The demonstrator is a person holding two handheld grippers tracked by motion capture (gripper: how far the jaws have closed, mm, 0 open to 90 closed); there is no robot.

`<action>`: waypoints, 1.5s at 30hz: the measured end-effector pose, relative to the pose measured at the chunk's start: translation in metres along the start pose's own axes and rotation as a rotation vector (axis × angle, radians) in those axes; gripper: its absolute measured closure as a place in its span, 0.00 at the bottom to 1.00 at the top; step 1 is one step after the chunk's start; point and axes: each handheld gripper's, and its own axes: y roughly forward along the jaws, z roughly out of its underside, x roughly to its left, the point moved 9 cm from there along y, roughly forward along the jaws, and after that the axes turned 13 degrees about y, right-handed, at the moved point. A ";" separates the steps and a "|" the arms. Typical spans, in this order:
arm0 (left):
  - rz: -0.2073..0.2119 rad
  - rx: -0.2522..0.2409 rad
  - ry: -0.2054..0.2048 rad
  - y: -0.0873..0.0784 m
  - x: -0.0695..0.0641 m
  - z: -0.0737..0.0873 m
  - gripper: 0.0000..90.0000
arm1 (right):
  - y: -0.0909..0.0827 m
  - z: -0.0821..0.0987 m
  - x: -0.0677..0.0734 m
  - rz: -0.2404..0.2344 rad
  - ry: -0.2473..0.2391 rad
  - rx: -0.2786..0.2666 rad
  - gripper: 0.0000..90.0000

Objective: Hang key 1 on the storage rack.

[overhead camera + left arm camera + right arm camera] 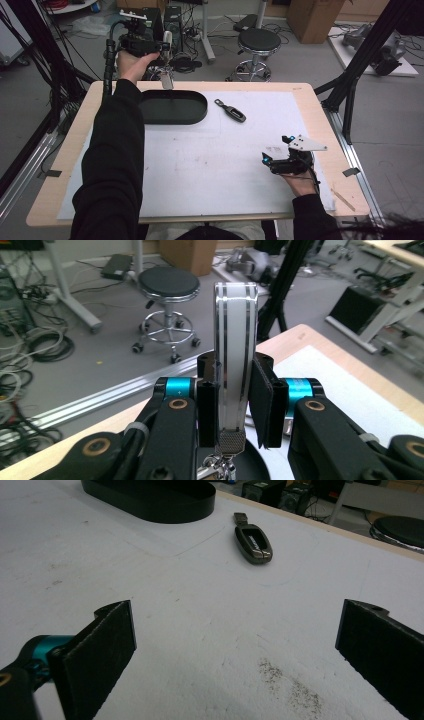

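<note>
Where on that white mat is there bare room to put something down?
Most of the mat is bare: the wide middle between the black tray, the USB stick and the right gripper, and the near strip by the table's front edge. It is crowded only at the far left, where the left gripper holds a silver tag above the tray.
</note>
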 end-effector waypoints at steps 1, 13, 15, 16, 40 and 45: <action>0.003 -0.003 0.001 0.000 0.001 0.000 0.83 | 0.000 0.001 0.001 0.000 0.006 0.005 0.02; 0.000 -0.048 -0.056 0.010 0.010 -0.004 0.83 | 0.001 0.003 0.002 -0.003 -0.014 0.018 0.02; -0.010 -0.047 -0.060 0.011 0.013 -0.004 0.83 | 0.002 0.003 0.002 -0.001 -0.018 0.019 0.02; -0.010 -0.047 -0.060 0.011 0.013 -0.004 0.83 | 0.001 0.003 0.002 0.000 -0.014 0.022 0.02; -0.101 -0.037 -0.032 0.028 0.022 -0.005 0.83 | 0.000 0.003 0.001 0.003 -0.011 0.021 0.02; -0.096 -0.025 -0.051 0.036 0.023 -0.002 0.83 | 0.000 0.003 0.001 0.004 -0.021 0.019 0.02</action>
